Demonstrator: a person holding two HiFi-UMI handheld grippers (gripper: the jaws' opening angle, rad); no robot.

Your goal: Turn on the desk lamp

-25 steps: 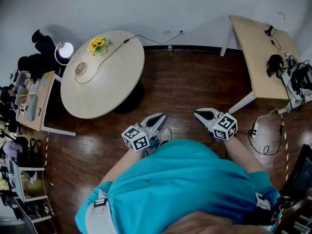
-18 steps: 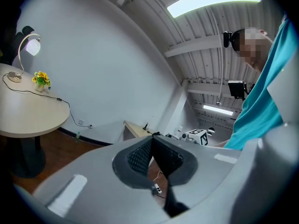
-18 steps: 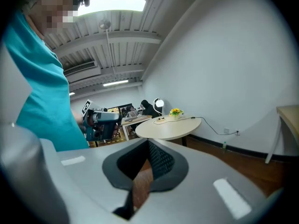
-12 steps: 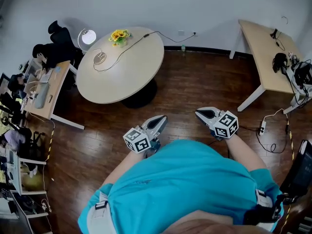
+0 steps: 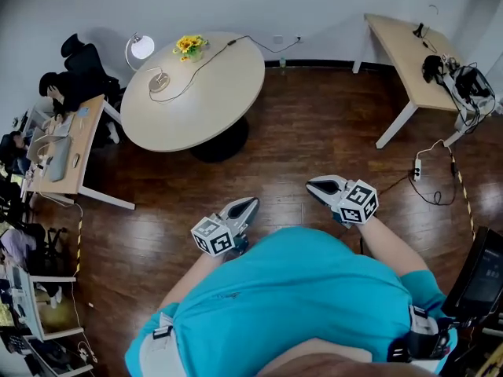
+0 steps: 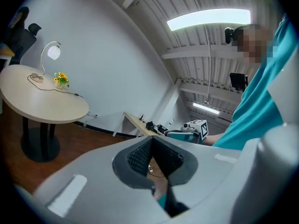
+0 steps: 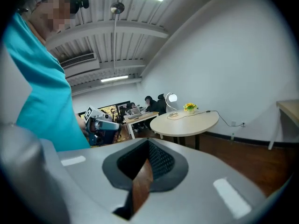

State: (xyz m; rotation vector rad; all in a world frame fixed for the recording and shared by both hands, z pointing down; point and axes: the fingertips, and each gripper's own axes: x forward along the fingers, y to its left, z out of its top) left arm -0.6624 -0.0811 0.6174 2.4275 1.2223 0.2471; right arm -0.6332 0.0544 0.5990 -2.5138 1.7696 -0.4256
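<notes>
The desk lamp [image 5: 141, 47] has a thin curved neck and a round white head that looks bright. It stands at the far left edge of the round beige table [image 5: 204, 100], its base [image 5: 159, 81] on the tabletop. The left gripper view shows the lamp [image 6: 53, 52] far off, and the right gripper view shows the lamp [image 7: 172, 98] small. My left gripper [image 5: 245, 206] and right gripper [image 5: 317, 185] hover over the wooden floor close to my body, well short of the table. Both are shut with nothing in them.
A pot of yellow flowers [image 5: 189, 45] and a black cable [image 5: 212, 60] lie on the round table. A rectangular desk [image 5: 405, 65] stands at the right, with a power strip [image 5: 416, 169] and cords on the floor. Work desks [image 5: 59, 151] with seated people line the left wall.
The view has swung, so the round table and lamp now sit farther right and higher in frame. My left gripper has dropped slightly lower in the picture. Both stay shut.
</notes>
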